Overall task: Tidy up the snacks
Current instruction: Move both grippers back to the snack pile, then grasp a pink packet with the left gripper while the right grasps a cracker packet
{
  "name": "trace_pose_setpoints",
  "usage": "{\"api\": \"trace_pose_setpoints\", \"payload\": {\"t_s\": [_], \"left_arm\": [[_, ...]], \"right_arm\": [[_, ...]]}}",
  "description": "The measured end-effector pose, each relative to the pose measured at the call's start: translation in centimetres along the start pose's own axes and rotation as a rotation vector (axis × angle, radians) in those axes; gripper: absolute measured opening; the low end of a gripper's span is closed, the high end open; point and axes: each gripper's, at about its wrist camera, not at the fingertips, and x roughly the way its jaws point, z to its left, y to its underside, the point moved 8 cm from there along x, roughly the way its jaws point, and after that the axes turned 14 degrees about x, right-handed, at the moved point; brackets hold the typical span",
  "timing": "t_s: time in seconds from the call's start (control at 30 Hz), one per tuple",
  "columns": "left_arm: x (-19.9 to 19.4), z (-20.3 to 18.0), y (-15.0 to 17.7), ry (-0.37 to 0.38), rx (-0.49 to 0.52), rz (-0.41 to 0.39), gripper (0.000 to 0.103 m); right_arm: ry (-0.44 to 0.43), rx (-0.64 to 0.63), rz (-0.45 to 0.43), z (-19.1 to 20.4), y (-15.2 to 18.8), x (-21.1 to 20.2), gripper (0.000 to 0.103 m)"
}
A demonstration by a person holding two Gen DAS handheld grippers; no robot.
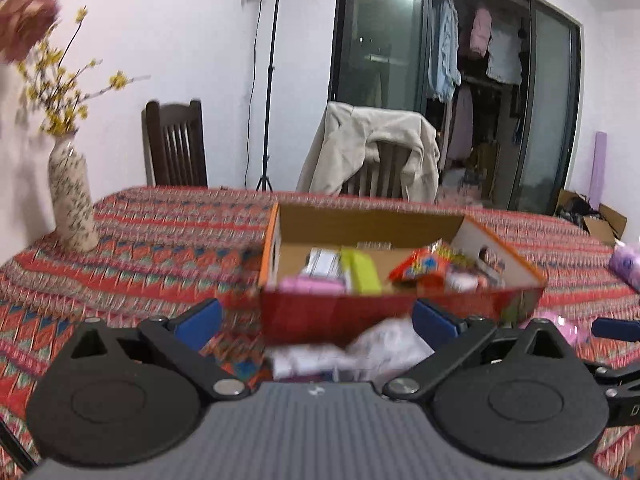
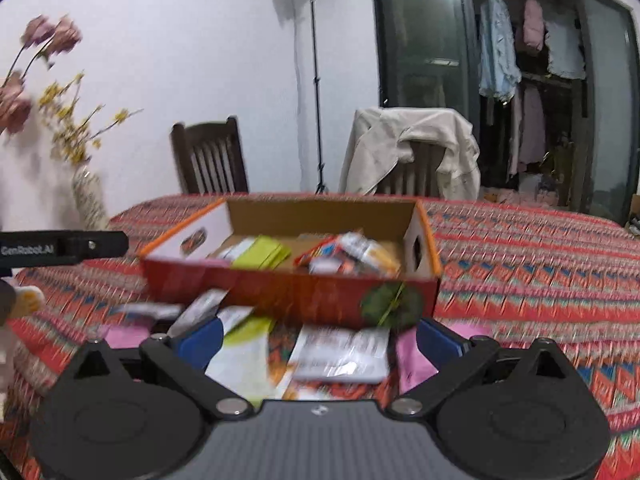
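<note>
An open red cardboard box [image 1: 340, 316] stands on the patterned tablecloth and holds several snack packets, among them a yellow-green one [image 1: 362, 272] and a red-orange one [image 1: 422, 266]. My left gripper [image 1: 316, 320] is open and empty just in front of the box, above white and pink packets [image 1: 384, 348]. In the right wrist view the same box [image 2: 288, 296] is ahead. My right gripper [image 2: 318, 338] is open and empty over loose packets: a white one [image 2: 344, 354], a yellow-green one [image 2: 244, 344] and a pink one [image 2: 414, 364].
A flower vase [image 1: 72, 196] stands at the table's far left. Two chairs [image 1: 176, 148] stand behind the table, one draped with a beige jacket [image 1: 376, 144]. A purple packet [image 1: 626, 266] lies at the right. The left gripper's body [image 2: 64, 246] shows in the right view.
</note>
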Motion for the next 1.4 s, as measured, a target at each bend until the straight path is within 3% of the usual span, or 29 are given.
{"api": "trace_pose_setpoints", "payload": {"t_s": [0.27, 0.43, 0.73, 0.97, 1.07, 1.4], "left_arm": [[-2.0, 1.6, 3.7, 0.014, -0.021, 0.037, 0.103], [-2.3, 2.0, 4.1, 0.019, -0.037, 0.038, 0.103], [-2.6, 3.6, 5.0, 0.013, -0.08, 0.047, 0.103], [-2.3, 4.0, 5.4, 0.01, -0.095, 0.061, 0.103], [-2.2, 3.6, 5.4, 0.014, -0.09, 0.066, 0.103], [-1.9, 2.6, 5.2, 0.001, -0.083, 0.097, 0.103]], "right_arm": [[-0.02, -0.054, 0.091, 2.8, 4.6, 0.2, 0.103], [0.041, -0.112, 0.087, 4.9, 4.8, 2.1, 0.1], [0.17, -0.157, 0.145, 5.8, 5.5, 6.5, 0.07], [0.158, -0.182, 0.127, 5.4, 6.0, 4.7, 0.049], [0.133, -0.18, 0.119, 5.1, 6.0, 3.4, 0.045], [0.126, -0.163, 0.037, 2.8, 4.6, -0.5, 0.041]]}}
